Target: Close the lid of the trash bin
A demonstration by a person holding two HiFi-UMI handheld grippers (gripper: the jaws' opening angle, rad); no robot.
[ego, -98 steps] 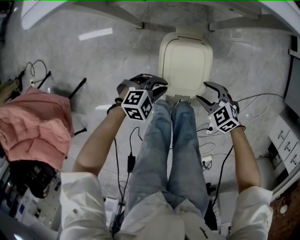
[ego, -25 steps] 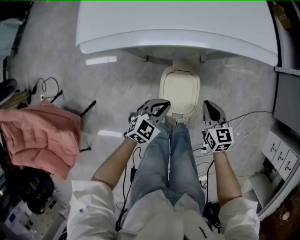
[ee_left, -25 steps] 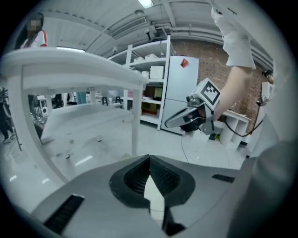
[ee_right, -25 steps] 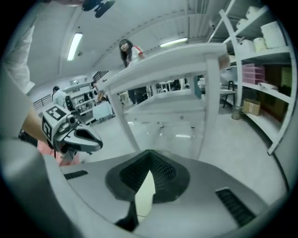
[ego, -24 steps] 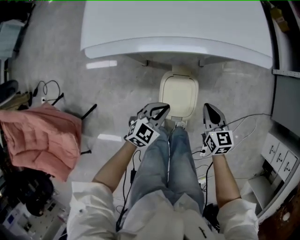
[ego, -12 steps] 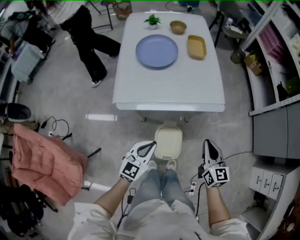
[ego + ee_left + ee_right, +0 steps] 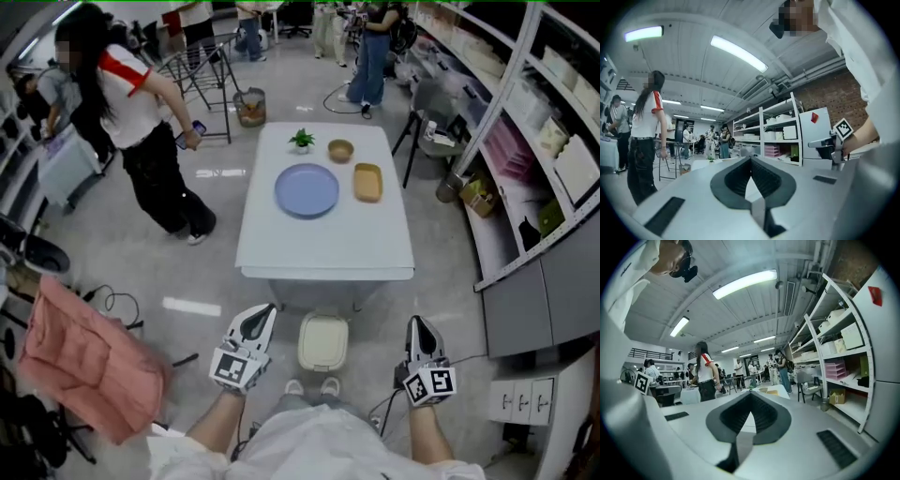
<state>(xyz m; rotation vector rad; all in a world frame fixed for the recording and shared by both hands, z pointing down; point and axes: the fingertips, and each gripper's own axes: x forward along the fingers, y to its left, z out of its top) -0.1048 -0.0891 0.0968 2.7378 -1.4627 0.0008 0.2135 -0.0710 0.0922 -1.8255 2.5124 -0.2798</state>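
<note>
- Both tools are held out level in front of the wearer. The left gripper [image 7: 265, 313] and the right gripper [image 7: 419, 325] each have their jaws pressed together on nothing, as I read it in both gripper views.
- The trash bin [image 7: 322, 361] stands on the floor between the two grippers. It is just beyond the shoes [image 7: 293, 386] and just short of the near edge of the white table [image 7: 323, 258]. From overhead its cream lid [image 7: 323, 334] looks flat and down.
- First risk: the lid may only be resting on the rim and not seated. Looking straight down I cannot tell whether a thin gap remains, so I could call the job finished too soon.
- Second risk: the shoes are very near the bin's front. A careless step forward could nudge it, slide it under the table or jolt the lid back up.
- Third risk: if I send a gripper down for one more press, the table edge is close to the path. A clipped edge could rattle the blue plate [image 7: 307, 190] and the dishes beside it.
- Fourth risk: the room is busy. A person [image 7: 141, 141] stands left of the table, well apart for now, but level grippers swung wide could meet anyone who steps closer.
- With the jaws shut, I judge that any correction would have to be a push, and a push off centre could tip the bin.
</note>
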